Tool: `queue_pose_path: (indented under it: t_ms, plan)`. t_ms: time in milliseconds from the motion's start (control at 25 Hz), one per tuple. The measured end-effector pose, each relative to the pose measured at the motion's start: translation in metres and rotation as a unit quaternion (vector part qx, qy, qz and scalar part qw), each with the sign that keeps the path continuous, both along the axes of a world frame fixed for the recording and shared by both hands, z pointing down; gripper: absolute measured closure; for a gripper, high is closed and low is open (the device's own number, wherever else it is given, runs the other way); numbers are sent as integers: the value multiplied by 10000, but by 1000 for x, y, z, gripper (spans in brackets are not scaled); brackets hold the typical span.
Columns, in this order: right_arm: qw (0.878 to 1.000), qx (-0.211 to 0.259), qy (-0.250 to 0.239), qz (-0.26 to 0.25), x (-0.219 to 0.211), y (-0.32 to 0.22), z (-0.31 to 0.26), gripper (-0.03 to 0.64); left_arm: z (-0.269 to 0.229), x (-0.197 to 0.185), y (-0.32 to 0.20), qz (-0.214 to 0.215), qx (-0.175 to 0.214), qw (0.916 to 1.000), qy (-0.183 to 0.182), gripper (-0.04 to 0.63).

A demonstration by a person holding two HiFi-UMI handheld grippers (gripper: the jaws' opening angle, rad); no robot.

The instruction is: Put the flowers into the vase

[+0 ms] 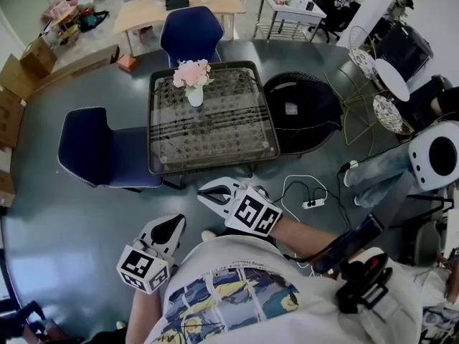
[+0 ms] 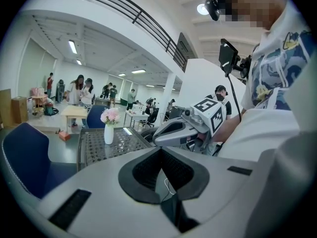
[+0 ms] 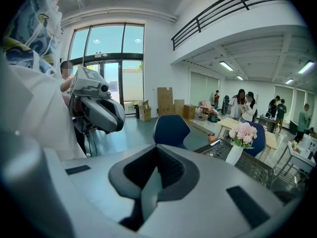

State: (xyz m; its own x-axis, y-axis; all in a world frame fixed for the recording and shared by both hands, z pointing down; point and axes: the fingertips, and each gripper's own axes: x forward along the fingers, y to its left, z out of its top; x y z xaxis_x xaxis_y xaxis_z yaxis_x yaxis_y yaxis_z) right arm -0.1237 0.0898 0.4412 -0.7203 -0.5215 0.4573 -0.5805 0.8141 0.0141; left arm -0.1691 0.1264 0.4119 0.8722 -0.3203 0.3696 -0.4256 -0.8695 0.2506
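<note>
Close against our torso, the left tongs [image 2: 161, 155] and right tongs [image 3: 156, 152] are both pressed together, pads meeting with nothing between them. Neither carries a stem. Both point forward and a bit down, side by side, with the right tongs slightly further ahead in the head view.

Ahead of us, across a stretch of bare floor [image 1: 64, 221], is the glass-topped table [image 1: 215, 135]. We are well apart from it, nowhere near contact.

The vase [image 1: 195, 95] stands upright near the table's far edge, towards its left half, long axis vertical. The flowers [image 1: 192, 72], a pink bunch, already sit in its mouth. We see no loose flowers on the table, on the floor or in either tongs.

Key relation: the vase lies straight ahead and away from us. It shows left of centre in the left gripper view and right of centre in the right gripper view, so it sits roughly between the two lines of aim. The right tongs are marginally nearer.

One blue chair [image 1: 100, 149] is at the table's left side and another [image 1: 190, 34] behind it. The near edge is unobstructed.

Our read is that the task looks done from here. If any touch-up is needed, we first have to walk up to the near edge.
</note>
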Motion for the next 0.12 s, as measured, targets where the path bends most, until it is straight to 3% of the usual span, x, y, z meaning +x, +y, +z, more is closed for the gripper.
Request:
queue_pose_path:
  t_ms: [120]
  plan:
    - [10000, -4, -15, 7, 3, -3, 1, 609, 1, 4, -3, 26, 6, 10000, 7, 586]
